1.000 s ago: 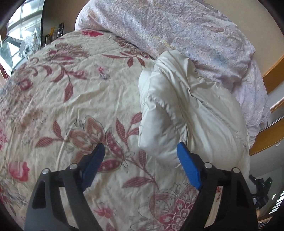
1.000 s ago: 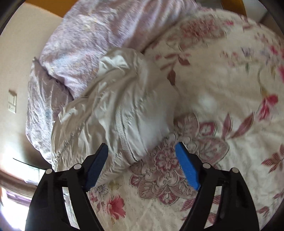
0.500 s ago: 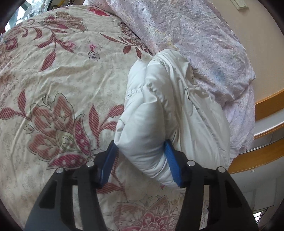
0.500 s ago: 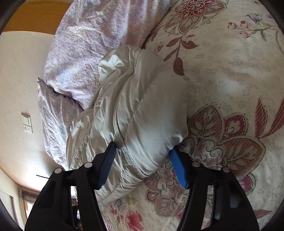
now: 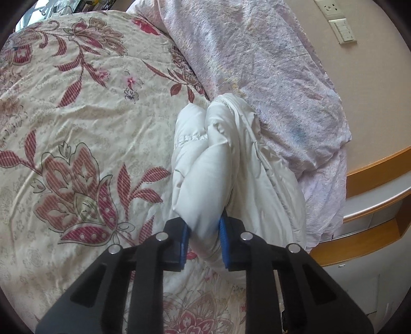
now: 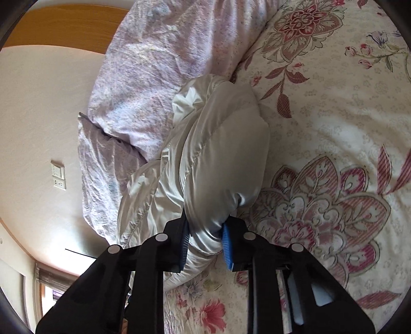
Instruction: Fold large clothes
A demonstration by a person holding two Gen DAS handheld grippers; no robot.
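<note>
A white padded jacket lies bunched and folded on the floral bedspread, up against a lilac pillow. My left gripper is closing, and its blue pads squeeze one near end of the jacket. In the right wrist view the same white jacket runs away from me along the lilac pillow. My right gripper is closing too, with its blue pads pinching the jacket's other near end. Each gripper is out of the other's view.
A second lilac pillow lies beside the first against the beige wall. A wooden headboard shelf curves at the right in the left wrist view. Wall sockets sit above it. The flowered bedspread stretches wide beside the jacket.
Both grippers moved forward onto the jacket and closed from wide open to a tight pinch on its ends. The padded fabric now bulges between the blue pads.
</note>
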